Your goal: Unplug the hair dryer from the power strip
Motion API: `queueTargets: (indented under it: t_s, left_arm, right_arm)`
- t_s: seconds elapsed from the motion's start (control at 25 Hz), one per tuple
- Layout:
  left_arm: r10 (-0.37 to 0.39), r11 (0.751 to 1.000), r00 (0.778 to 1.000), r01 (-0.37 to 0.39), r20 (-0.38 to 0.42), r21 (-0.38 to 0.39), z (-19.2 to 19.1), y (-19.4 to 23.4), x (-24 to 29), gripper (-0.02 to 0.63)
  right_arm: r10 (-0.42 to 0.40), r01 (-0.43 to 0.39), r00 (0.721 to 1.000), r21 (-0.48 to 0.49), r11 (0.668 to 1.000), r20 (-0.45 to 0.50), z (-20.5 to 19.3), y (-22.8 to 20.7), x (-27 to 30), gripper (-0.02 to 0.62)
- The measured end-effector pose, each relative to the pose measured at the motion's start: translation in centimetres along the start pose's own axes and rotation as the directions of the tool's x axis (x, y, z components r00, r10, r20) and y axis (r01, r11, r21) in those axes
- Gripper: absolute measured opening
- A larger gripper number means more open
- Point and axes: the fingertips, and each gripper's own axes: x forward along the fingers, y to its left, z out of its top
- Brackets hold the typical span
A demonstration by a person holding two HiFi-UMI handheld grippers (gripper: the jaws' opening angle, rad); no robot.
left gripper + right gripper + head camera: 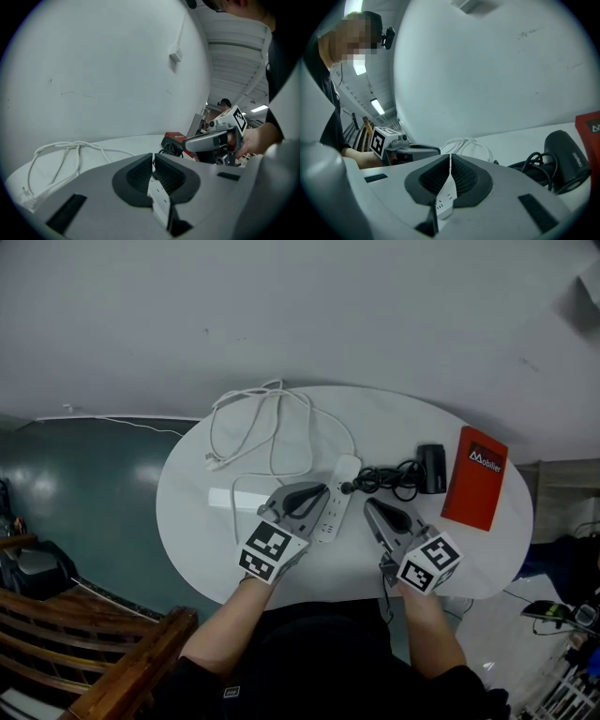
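Power strip (341, 486) lies on the white table (187, 493), with the black cord (389, 479) of the hair dryer (432, 468) plugged into it. The left gripper (305, 498) is clenched with nothing between its jaws and overlaps the strip's left edge. The right gripper (378, 515) is closed and empty too, just right of the strip. Whether either one touches the strip cannot be told.
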Motion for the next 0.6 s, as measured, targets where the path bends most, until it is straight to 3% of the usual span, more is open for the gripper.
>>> queueTargets:
  t_s: [0.16, 0.28, 0.6]
  left_arm:
    - [-0.017, 0.999, 0.999, 0.018, -0.045, 0.035, -2.3, -0.6, 2.4, 0.026]
    - [-0.029, 0.999, 0.997, 0.031, -0.067, 0.027, -3.6, -0.9, 3.7, 0.106]
    - [-0.033, 0.999, 0.991, 0.038, -0.127, 0.031, -6.9, -0.9, 5.1, 0.158]
  right_arm:
    - [0.011, -0.01, 1.0, 0.027, 1.0, -0.008, -1.6, -0.9, 0.3, 0.037]
    - [0.025, -0.025, 0.999, 0.021, 0.999, -0.032, -2.8, -1.5, 0.6, 0.038]
    - [0.042, -0.039, 0.996, 0.041, 0.998, -0.078, -4.6, -2.5, 2.6, 0.045]
